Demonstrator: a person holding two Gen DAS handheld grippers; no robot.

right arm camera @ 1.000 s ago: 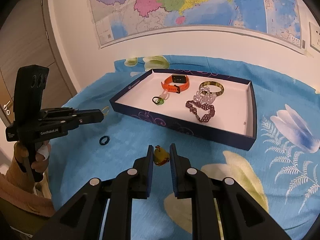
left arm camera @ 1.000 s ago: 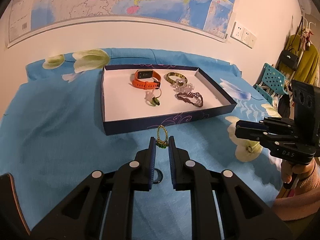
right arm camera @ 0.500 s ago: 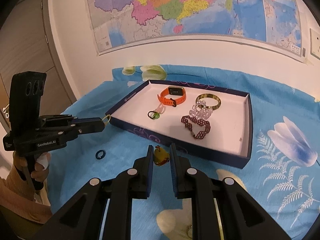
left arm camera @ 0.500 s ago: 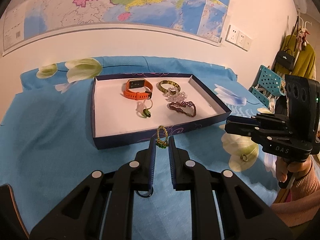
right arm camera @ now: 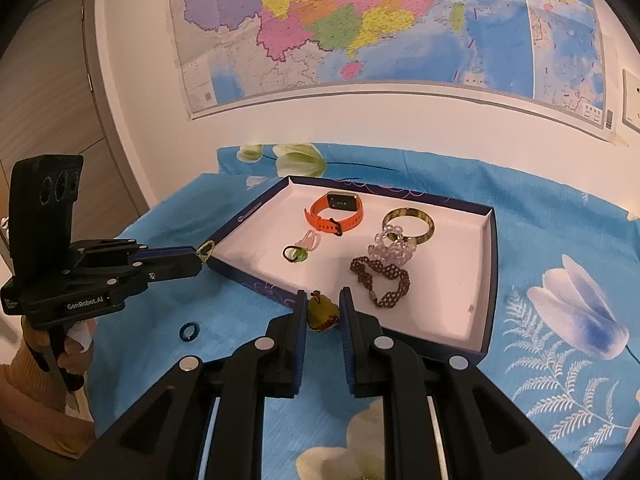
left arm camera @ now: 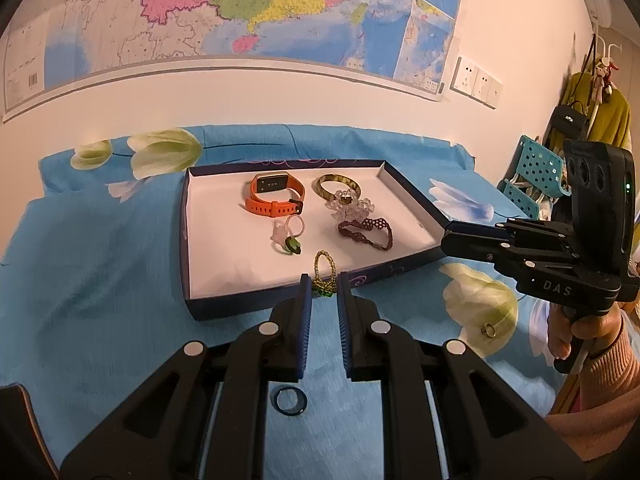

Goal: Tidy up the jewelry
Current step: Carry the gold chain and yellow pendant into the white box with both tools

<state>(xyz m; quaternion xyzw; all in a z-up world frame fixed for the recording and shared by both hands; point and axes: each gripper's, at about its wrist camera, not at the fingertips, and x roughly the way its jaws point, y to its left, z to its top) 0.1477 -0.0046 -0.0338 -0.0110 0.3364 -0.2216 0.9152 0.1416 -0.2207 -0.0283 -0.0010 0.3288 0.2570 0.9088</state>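
I have the left gripper (left arm camera: 323, 292) closed on a small beaded ring (left arm camera: 324, 270) with a green bead at its base; the loop stands up between the fingertips at the centre of the left wrist frame. Over the last second the tray (left arm camera: 248, 304) has slid down the frame toward me, so its near wall now sits right at the fingertips and the ring's loop overlaps the white floor. In the right wrist view the left gripper sits at middle left with the ring at its tip, touching or just short of the tray's near-left corner; I cannot tell which.

The right gripper (right arm camera: 323, 316) pinches a yellow-green charm (right arm camera: 322, 314) low in the centre of its frame. The tray edge has also come closer there, and the charm now hangs at the near wall.

Inside the tray lie an orange watch (left arm camera: 274, 196), a gold bangle (left arm camera: 336, 186), a clear bead bracelet (left arm camera: 352, 206), a dark woven bracelet (left arm camera: 366, 232) and a small pink and green ring (left arm camera: 288, 238).

Both carries look nearly done to me: each piece needs only a little more reach over the wall before release. Left out on the blue cloth (left arm camera: 100, 260) are a dark blue ring (left arm camera: 290, 400), bottom centre between my left fingers, and a small gold ring (left arm camera: 488, 330) on a printed flower at lower right.
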